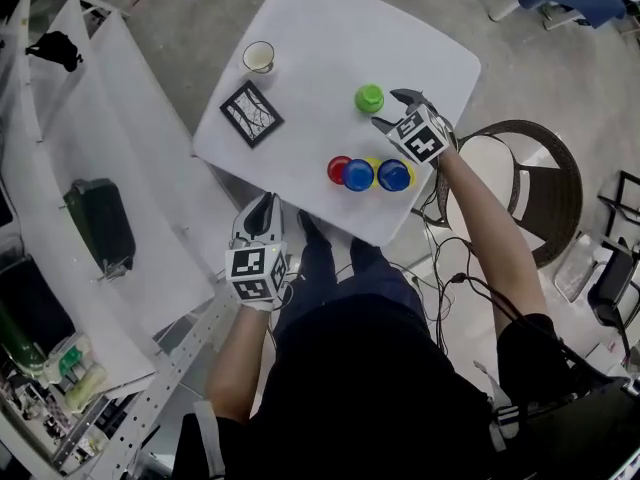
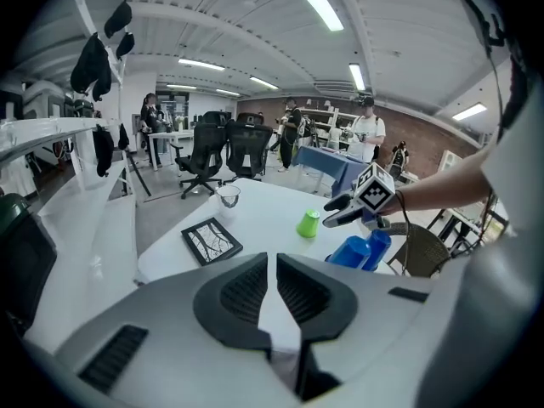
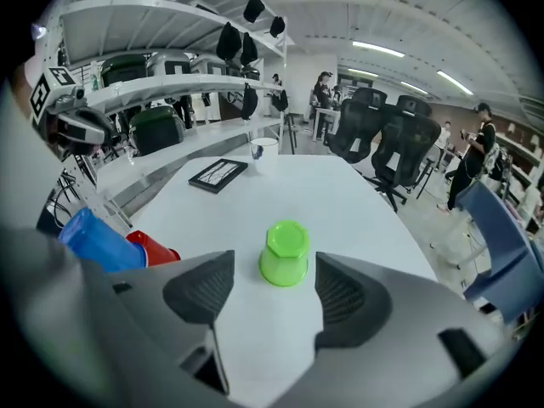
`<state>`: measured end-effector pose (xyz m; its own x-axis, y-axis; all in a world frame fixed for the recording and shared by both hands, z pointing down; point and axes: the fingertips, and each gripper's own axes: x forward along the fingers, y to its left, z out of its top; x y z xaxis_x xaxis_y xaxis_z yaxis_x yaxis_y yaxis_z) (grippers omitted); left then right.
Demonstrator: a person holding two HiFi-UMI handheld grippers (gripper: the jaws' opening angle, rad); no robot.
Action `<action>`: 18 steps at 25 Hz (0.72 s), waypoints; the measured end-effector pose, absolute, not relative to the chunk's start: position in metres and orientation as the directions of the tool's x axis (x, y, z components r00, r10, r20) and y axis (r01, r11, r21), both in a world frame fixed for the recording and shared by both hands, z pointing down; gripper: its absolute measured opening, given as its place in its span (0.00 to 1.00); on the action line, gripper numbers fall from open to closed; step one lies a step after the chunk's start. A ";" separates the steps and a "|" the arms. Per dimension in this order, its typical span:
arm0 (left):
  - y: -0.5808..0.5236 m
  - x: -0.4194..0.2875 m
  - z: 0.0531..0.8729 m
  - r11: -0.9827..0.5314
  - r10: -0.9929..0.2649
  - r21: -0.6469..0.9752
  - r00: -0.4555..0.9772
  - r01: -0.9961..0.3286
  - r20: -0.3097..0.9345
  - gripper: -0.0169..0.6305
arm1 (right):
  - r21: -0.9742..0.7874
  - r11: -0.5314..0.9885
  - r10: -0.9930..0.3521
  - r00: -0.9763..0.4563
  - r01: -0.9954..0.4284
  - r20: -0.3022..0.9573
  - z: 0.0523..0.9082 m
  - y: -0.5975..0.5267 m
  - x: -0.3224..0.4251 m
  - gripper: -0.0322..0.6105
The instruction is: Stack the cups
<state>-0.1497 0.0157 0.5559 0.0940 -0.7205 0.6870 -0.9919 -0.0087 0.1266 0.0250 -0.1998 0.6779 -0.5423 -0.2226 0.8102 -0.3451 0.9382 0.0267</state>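
Presently the right gripper (image 1: 390, 108), spread wide, flanks the upside-down green cup (image 1: 369, 97) on the table (image 1: 330, 38), the left gripper (image 1: 262, 214) pressed together and empty; an off-centre squeeze could topple the cup.

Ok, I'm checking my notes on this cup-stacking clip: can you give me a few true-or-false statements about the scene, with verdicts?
The lime-green plastic cup stands upside down on the white table. True.
The right gripper is clamped on the green cup. False: its jaws stand apart, not touching the cup.
The left gripper holds a cup. False: its jaws are together, with nothing between them.
Two blue plastic cups stand beside a red plastic cup. True.
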 end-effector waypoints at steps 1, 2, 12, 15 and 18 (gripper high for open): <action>0.019 -0.152 0.558 0.001 -0.717 0.124 0.086 -0.992 0.692 0.08 | 0.029 0.941 -0.218 -0.540 -0.337 0.813 0.682 -0.202 0.021 0.51; 0.022 -0.154 0.560 0.010 -0.712 0.121 0.078 -0.993 0.697 0.08 | 0.030 0.943 -0.215 -0.538 -0.331 0.815 0.686 -0.205 0.018 0.51; 0.042 -0.156 0.566 0.081 -0.702 0.128 0.035 -0.988 0.711 0.08 | 0.066 0.948 -0.225 -0.512 -0.310 0.829 0.704 -0.223 0.006 0.40; 0.045 -0.158 0.567 0.089 -0.703 0.129 0.030 -0.988 0.710 0.08 | 0.072 0.943 -0.240 -0.514 -0.324 0.823 0.700 -0.224 0.004 0.38; 0.043 -0.157 0.566 0.084 -0.708 0.135 0.036 -0.987 0.705 0.08 | 0.069 0.938 -0.251 -0.527 -0.340 0.812 0.690 -0.221 0.007 0.37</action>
